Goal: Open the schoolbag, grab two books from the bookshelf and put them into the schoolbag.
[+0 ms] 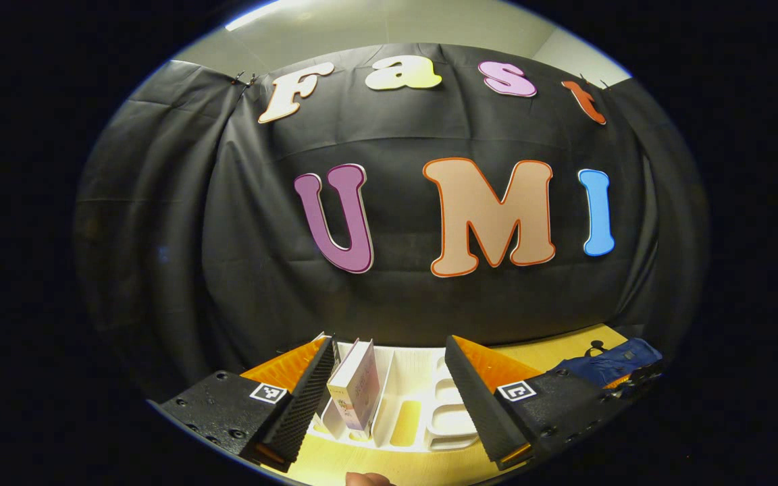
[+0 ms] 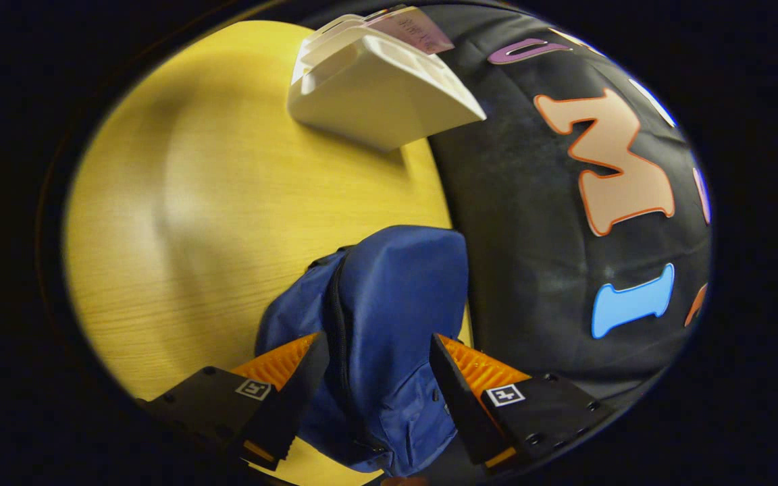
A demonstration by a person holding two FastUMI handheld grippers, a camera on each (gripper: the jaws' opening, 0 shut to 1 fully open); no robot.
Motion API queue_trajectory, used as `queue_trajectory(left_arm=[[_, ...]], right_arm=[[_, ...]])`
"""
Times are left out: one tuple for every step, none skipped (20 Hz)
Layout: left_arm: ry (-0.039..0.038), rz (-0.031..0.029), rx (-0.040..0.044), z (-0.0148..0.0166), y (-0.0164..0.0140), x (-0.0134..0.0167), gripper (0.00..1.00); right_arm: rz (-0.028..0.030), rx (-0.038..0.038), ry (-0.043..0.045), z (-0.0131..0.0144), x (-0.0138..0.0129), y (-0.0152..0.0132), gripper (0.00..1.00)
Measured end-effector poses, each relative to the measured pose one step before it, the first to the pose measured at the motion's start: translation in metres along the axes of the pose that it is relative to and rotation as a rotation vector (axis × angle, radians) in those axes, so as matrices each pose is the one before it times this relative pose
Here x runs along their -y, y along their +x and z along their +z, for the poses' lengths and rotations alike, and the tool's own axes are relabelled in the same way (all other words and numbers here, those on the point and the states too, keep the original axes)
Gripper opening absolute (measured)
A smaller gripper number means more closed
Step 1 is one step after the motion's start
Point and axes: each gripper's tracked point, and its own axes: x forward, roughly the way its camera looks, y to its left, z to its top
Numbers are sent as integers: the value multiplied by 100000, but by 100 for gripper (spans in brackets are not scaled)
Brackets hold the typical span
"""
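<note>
In the left gripper view my left gripper (image 1: 396,398) is open, its fingers framing a white bookshelf (image 1: 423,395) on the yellow table. One pale book (image 1: 355,391) stands upright in the shelf's left slot, just right of the left finger. The blue schoolbag (image 1: 608,364) lies at the far right of that view. In the right gripper view my right gripper (image 2: 375,398) is open over the blue schoolbag (image 2: 389,304), whose dark zipper (image 2: 342,317) runs up between the fingers. The fingers straddle the bag; contact is unclear. The bookshelf (image 2: 375,88) sits farther off, with a book (image 2: 409,27) on its far side.
The yellow wooden table (image 2: 213,202) stretches wide to the left of the bag in the right gripper view. The black cloth wall (image 1: 389,283) rises right behind the shelf and bag. A fingertip of a hand (image 1: 369,479) peeks at the bottom of the left gripper view.
</note>
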Motion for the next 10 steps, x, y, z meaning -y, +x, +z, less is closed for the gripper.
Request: queue_trajectory(left_arm=[[-135,95,495,85,-79,17,97],[111,-106,157,149,-4,30,96],[315,-22,-232,-100,17,85,96],[52,-104,-81,33,80,25,99],[119,-95,-171,-75,-22,68,97],[58,-62,-69,9,38,68,96],[-55,-368,-201,-65,9,121,97],[-168,-88,-348,-65,-22,63,96],[-327,-44,-99,-83,-116,-102,96],[-440,42,10,57,61,-47,96]], right_arm=[[210,188,-400,331,2,458,89],[237,-202,-742,65,-17,446,87],[645,502,-100,251,-148,397,87],[630,24,46,123,-141,516,87],[3586,-469,926,158,-534,86,87],[2860,-628,1727,-17,-564,260,100],[-296,-458,1259,95,89,142,86],[410,168,1050,188,-118,351,72],[390,-3763,270,-435,-338,235,58],[548,-4399,-331,-584,-135,312,43]])
